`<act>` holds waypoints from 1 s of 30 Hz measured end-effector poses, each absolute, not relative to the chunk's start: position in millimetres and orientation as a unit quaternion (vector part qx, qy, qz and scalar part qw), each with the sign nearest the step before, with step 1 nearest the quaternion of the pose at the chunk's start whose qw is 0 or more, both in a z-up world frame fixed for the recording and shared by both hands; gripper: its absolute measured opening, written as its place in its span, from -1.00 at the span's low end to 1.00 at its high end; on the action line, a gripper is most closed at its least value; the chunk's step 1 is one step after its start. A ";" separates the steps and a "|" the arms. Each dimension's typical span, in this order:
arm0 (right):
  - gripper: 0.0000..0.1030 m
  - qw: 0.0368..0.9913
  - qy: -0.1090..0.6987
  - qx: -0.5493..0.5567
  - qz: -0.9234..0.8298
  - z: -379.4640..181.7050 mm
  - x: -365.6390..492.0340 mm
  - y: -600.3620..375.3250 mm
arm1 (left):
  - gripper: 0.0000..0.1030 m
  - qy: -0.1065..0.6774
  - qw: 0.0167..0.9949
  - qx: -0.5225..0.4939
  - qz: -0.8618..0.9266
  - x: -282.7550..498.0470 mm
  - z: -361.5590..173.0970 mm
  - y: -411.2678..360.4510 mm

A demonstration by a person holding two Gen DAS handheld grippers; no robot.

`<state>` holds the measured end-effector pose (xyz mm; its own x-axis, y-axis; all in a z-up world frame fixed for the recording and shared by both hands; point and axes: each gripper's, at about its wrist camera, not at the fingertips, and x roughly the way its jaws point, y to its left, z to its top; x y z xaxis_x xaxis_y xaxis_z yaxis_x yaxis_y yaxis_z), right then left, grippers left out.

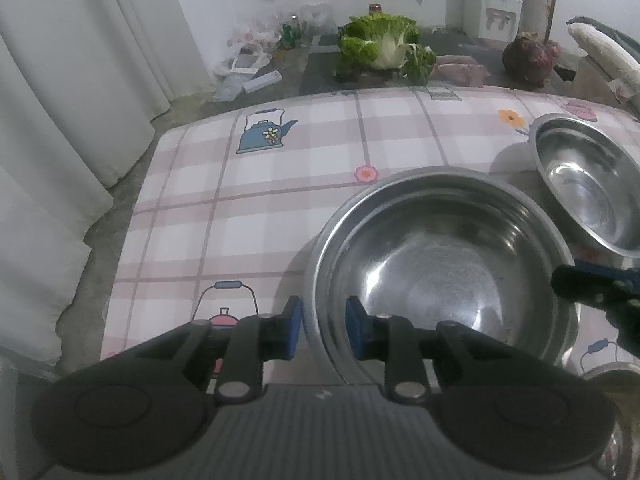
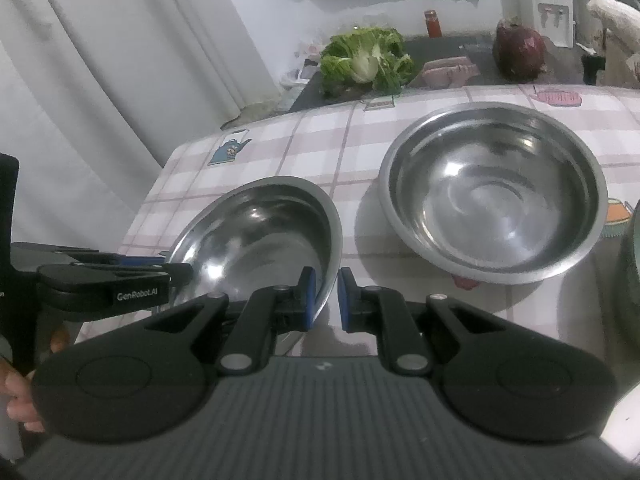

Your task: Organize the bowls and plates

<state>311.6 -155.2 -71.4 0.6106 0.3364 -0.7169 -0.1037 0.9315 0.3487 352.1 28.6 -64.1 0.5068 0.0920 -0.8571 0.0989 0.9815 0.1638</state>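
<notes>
A steel bowl (image 1: 440, 264) sits right in front of my left gripper (image 1: 325, 328), whose blue pads straddle its near left rim, one outside and one inside. The same bowl (image 2: 260, 232) appears tilted in the right wrist view. My right gripper (image 2: 324, 300) is shut on its right rim. The left gripper (image 2: 180, 274) clamps the opposite rim there. The right gripper (image 1: 568, 284) shows at the bowl's right side in the left wrist view. A second steel bowl (image 2: 492, 196) rests empty on the checked tablecloth (image 2: 320, 140), and shows further right (image 1: 592, 184) in the left view.
A green cabbage (image 1: 380, 44) and a dark purple round vegetable (image 1: 526, 60) lie beyond the table's far edge. White curtains (image 1: 60, 120) hang at the left. A pale green object (image 2: 632, 264) sits at the right edge. A person's hand (image 2: 16, 392) holds the left gripper.
</notes>
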 end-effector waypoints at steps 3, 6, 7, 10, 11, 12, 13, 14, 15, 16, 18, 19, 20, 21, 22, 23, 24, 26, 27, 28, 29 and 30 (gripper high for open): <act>-0.79 0.890 0.419 0.129 0.123 -69.3 309.1 -153.9 | -0.59 0.490 0.866 0.098 -0.002 349.3 -62.5 27.7; -0.79 0.892 0.417 0.126 0.122 -68.5 307.5 -154.4 | -0.62 0.487 0.868 0.099 -0.004 346.7 -61.9 26.5; -0.79 0.892 0.417 0.125 0.121 -68.4 307.2 -154.7 | -0.62 0.487 0.868 0.099 -0.006 345.7 -61.5 26.0; -0.79 0.893 0.416 0.124 0.118 -69.4 306.7 -156.1 | -0.62 0.485 0.868 0.103 -0.010 344.5 -61.4 24.7; -0.79 0.893 0.417 0.125 0.118 -70.6 307.3 -156.8 | -0.61 0.487 0.867 0.102 -0.011 345.5 -62.1 24.8; -0.77 0.892 0.418 0.126 0.116 -71.8 308.3 -157.4 | -0.57 0.490 0.866 0.101 -0.012 347.2 -63.1 24.7; -0.76 0.892 0.418 0.128 0.115 -73.2 309.4 -157.7 | -0.55 0.494 0.863 0.101 -0.012 350.0 -65.2 24.6; -0.75 0.892 0.419 0.130 0.113 -75.1 310.3 -158.3 | -0.55 0.498 0.861 0.100 -0.011 352.0 -67.7 24.5; -0.75 0.891 0.420 0.132 0.111 -77.4 311.6 -159.0 | -0.53 0.503 0.859 0.098 -0.010 354.8 -70.7 24.8; -0.75 0.889 0.422 0.136 0.111 -79.7 312.8 -159.8 | -0.52 0.506 0.857 0.096 -0.010 356.1 -72.7 25.1; -0.75 0.886 0.426 0.145 0.113 -83.5 315.2 -161.3 | -0.51 0.509 0.855 0.094 -0.010 358.5 -75.6 25.2; -0.75 0.885 0.427 0.147 0.114 -84.9 316.1 -161.6 | -0.51 0.512 0.854 0.092 -0.010 359.8 -76.9 24.9; -0.75 0.884 0.428 0.148 0.114 -86.0 317.1 -161.6 | -0.49 0.514 0.853 0.092 -0.009 360.6 -78.3 24.7; -0.75 0.884 0.429 0.150 0.114 -87.2 318.6 -161.0 | -0.46 0.519 0.850 0.089 -0.010 361.9 -80.2 24.5; -0.75 0.883 0.431 0.151 0.114 -88.3 319.6 -160.6 | -0.44 0.523 0.848 0.087 -0.010 363.0 -81.7 24.2; -0.75 0.882 0.432 0.151 0.115 -89.7 320.4 -159.7 | -0.41 0.525 0.847 0.086 -0.011 363.5 -83.0 24.3; -0.75 0.881 0.434 0.151 0.115 -91.0 321.5 -158.5 | -0.39 0.527 0.846 0.085 -0.012 363.9 -84.2 23.9; -0.75 0.879 0.438 0.149 0.118 -93.1 322.4 -155.7 | -0.40 0.528 0.845 0.085 -0.011 363.8 -84.9 22.7; -0.75 0.879 0.438 0.146 0.116 -93.4 322.3 -154.2 | -0.40 0.528 0.845 0.085 -0.010 363.0 -84.6 22.4; -0.75 0.880 0.438 0.142 0.115 -93.3 322.2 -152.8 | -0.40 0.527 0.846 0.085 -0.011 362.7 -84.2 22.3; -0.75 0.881 0.437 0.139 0.114 -93.0 321.8 -151.9 | -0.41 0.526 0.846 0.084 -0.011 362.5 -83.7 23.2; -0.75 0.881 0.437 0.139 0.114 -93.2 321.4 -151.4 | -0.41 0.525 0.847 0.082 -0.012 362.0 -83.1 23.9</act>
<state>321.4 -151.4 -93.2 0.5912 0.3224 -0.7393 -0.0798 0.9355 0.3442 362.0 23.9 -83.1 0.4495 0.0663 -0.8908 0.1053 0.9863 0.1266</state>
